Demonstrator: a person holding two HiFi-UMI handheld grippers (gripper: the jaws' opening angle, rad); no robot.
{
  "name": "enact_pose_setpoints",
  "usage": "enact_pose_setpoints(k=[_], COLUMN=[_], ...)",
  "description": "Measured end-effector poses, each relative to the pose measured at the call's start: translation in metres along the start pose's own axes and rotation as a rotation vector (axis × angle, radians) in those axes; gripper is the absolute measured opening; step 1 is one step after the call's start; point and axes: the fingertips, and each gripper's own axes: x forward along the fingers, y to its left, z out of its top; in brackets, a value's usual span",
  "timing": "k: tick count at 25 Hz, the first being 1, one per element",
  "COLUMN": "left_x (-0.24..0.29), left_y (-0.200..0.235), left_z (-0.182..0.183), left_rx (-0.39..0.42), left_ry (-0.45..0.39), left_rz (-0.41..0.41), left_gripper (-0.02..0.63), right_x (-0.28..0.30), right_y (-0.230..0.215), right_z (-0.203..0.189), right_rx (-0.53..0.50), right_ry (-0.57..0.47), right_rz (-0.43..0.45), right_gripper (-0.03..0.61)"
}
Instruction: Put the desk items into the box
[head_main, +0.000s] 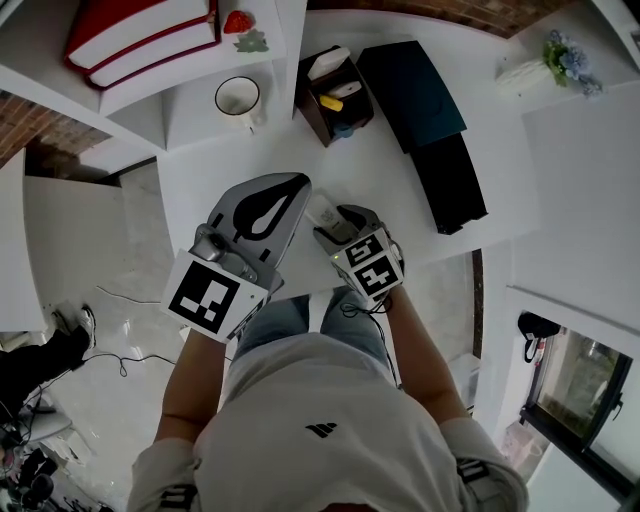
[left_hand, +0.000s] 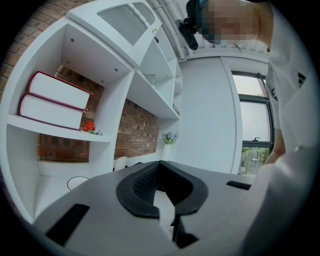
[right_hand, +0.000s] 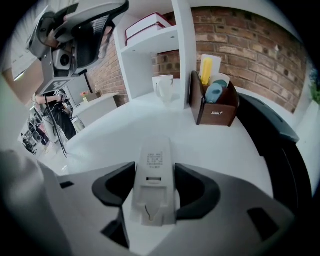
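A white remote lies flat on the white desk, and in the head view the remote shows just ahead of my right gripper. The right gripper is open, tilted down, with the remote between its black pads and resting on the desk. The brown box stands further back and holds a yellow, a blue and a white item; in the right gripper view the box is ahead to the right. My left gripper hovers level beside the right one, shut and empty, its left gripper tips meeting.
A white mug stands left of the box under the shelf. Two red-edged books and a strawberry ornament sit on the shelf. A long black flat object lies right of the box. Flowers stand far right.
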Motion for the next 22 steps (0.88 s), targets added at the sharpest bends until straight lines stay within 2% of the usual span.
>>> enact_pose_setpoints(k=[7, 14, 22], left_x=[0.002, 0.017, 0.035], left_y=[-0.005, -0.026, -0.054], left_z=[0.003, 0.007, 0.007], left_rx=[0.004, 0.02, 0.021], left_ry=[-0.011, -0.016, -0.024], left_rz=[-0.014, -0.076, -0.156], left_gripper=[0.011, 0.011, 0.011], right_x=[-0.035, -0.095, -0.133], right_y=[-0.01, -0.03, -0.053], right_z=[0.022, 0.042, 0.041], right_rx=[0.063, 0.124, 0.171], right_ry=[-0.107, -0.24, -0.308], right_rz=[-0.026, -0.096, -0.182], right_gripper=[0.253, 0.253, 0.254])
